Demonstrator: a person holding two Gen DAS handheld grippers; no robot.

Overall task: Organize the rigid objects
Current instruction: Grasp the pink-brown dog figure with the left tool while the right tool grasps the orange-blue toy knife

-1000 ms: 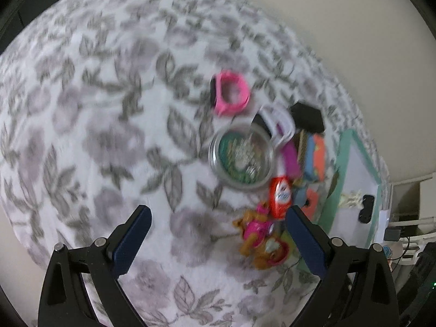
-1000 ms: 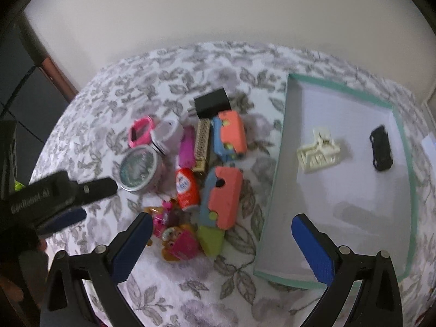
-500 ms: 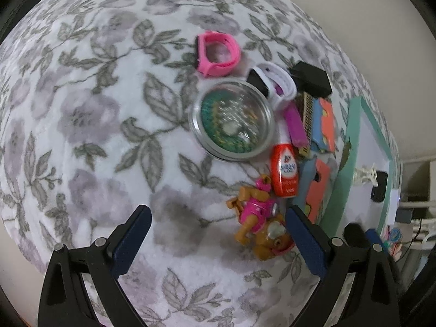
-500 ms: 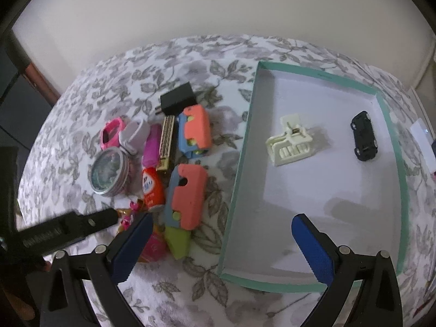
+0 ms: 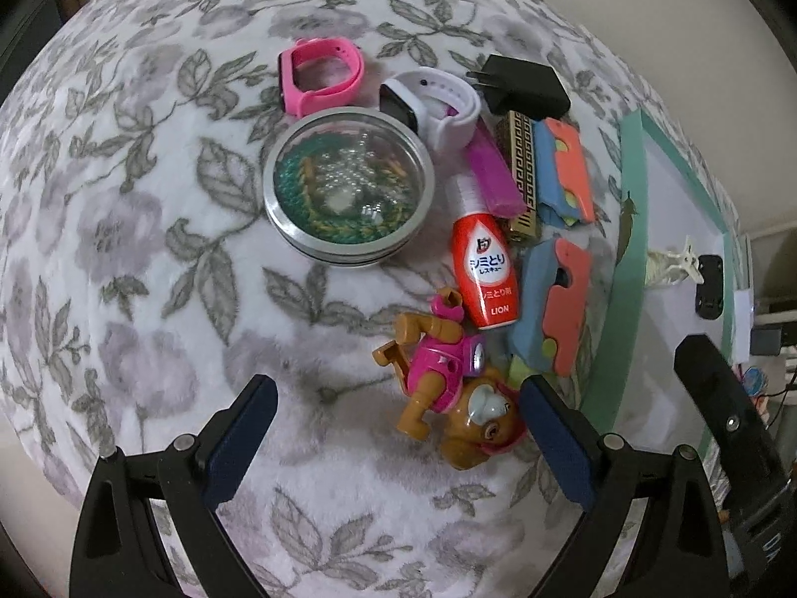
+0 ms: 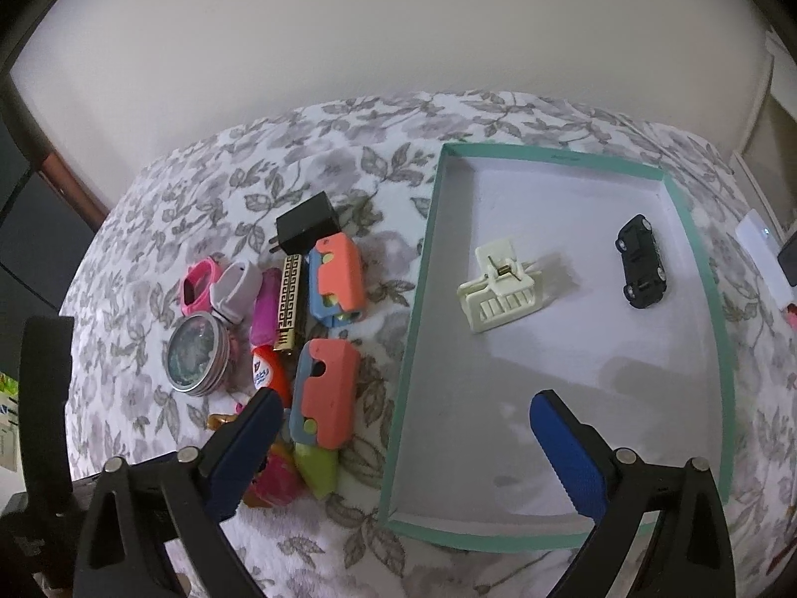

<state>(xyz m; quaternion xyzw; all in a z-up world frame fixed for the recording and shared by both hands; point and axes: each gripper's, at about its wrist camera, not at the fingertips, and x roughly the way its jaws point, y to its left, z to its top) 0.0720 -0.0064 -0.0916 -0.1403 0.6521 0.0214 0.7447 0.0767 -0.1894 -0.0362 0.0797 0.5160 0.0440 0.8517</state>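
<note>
Your left gripper [image 5: 396, 428] has closed in on the toy pile; both fingers spread, empty. Floral fleece bed [image 5: 149, 259], plain wall [image 6: 348, 40]; teal-rimmed tray [image 6: 423, 269] holds two things.

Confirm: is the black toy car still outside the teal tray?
No, the black toy car lies inside the teal tray, near its far right wall, apart from the cream hair claw clip.
</note>
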